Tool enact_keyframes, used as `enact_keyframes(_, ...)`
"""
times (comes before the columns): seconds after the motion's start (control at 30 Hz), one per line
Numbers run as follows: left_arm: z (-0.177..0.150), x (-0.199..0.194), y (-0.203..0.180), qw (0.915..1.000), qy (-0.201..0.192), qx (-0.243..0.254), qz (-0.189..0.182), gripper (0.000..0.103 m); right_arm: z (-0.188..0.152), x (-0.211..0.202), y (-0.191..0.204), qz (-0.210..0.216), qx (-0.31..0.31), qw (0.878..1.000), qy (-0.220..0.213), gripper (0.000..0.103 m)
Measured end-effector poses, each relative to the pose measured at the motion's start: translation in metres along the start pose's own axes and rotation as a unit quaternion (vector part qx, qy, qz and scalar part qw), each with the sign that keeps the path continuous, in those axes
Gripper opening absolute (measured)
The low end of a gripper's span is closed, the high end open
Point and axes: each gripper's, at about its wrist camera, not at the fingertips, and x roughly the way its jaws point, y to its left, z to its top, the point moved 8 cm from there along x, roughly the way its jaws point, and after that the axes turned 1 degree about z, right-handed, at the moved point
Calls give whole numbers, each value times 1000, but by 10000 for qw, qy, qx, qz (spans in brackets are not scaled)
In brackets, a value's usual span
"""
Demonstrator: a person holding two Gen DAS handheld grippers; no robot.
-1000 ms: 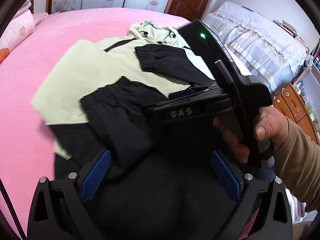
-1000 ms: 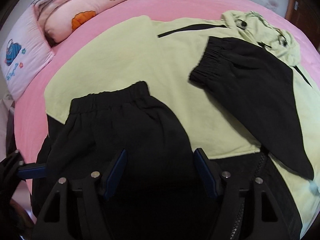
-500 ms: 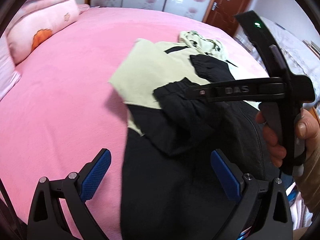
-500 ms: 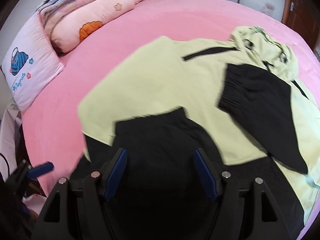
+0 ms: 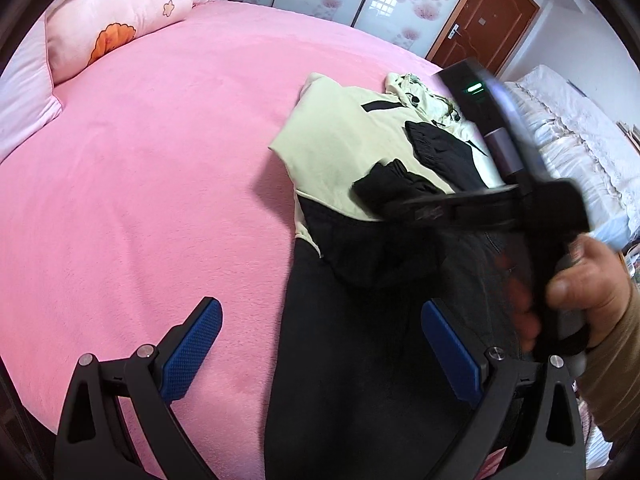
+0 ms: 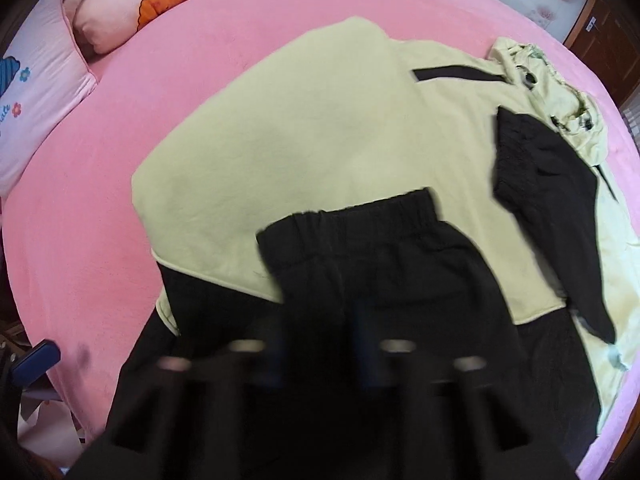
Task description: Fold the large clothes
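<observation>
A light green and black hooded jacket (image 5: 340, 148) lies flat on the pink bed (image 5: 160, 160), both black sleeves folded across its body. It fills the right wrist view (image 6: 320, 140), with one cuff (image 6: 352, 216) near the middle and the other sleeve (image 6: 544, 200) at the right. My left gripper (image 5: 320, 340) is open and empty over the jacket's black hem. My right gripper (image 6: 320, 364) is heavily blurred above the hem; its body also shows in the left wrist view (image 5: 500, 200), held by a hand (image 5: 580, 300).
Pink pillows (image 5: 112, 24) lie at the bed's far left and show in the right wrist view (image 6: 36, 80). A brown door (image 5: 480, 28) and a white-covered unit (image 5: 580, 140) stand beyond the bed at the right.
Both grippers have pulled back and to the left away from the jacket. The jacket now looks smaller and more of the pink bed shows. The right gripper is now motion-blurred.
</observation>
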Motion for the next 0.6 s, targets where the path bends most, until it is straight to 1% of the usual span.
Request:
enact_keyframes(0.03,2,2,-2,10000,5,-2,-10,99,4,-14,-6,-58,-47,9998,-183,5)
enact_keyframes(0.1,3,4,-5,10000,5,18,-33,99,14,-48,-20,-345,-202,9969,-672,5)
enact_keyframes(0.2,6,8,-14,9999,3,75,-83,99,36,-116,-43,-390,-234,9847,-1684,5)
enact_keyframes(0.23,8,12,-20,9999,15,102,-105,99,45,-142,-53,-414,-229,9764,-2108,5)
enact_keyframes(0.27,10,16,-24,9999,24,117,-125,99,51,-169,-63,-421,-233,9650,-2577,5)
enact_keyframes(0.3,11,20,-30,9998,41,132,-148,99,56,-186,-68,-455,-247,9560,-2889,5)
enact_keyframes(0.33,13,24,-35,9997,58,148,-165,99,64,-208,-78,-530,-234,9404,-3351,5)
enact_keyframes(0.4,17,34,-46,9996,79,191,-202,99,66,-234,-98,-671,-112,9168,-3936,5)
enact_keyframes(0.43,20,41,-52,9995,103,221,-197,99,65,-243,-113,-759,9,9062,-4159,5)
enact_keyframes(0.47,22,47,-57,9994,120,251,-197,99,63,-245,-128,-856,152,8982,-4309,5)
enact_keyframes(0.5,26,53,-62,9993,136,284,-196,99,61,-243,-142,-905,291,8939,-4381,6)
enact_keyframes(0.53,29,60,-67,9992,157,315,-167,99,59,-232,-162,-879,451,8932,-4386,9)
enact_keyframes(0.6,38,72,-74,9991,183,360,-92,99,52,-201,-195,-926,820,9004,-4171,10)
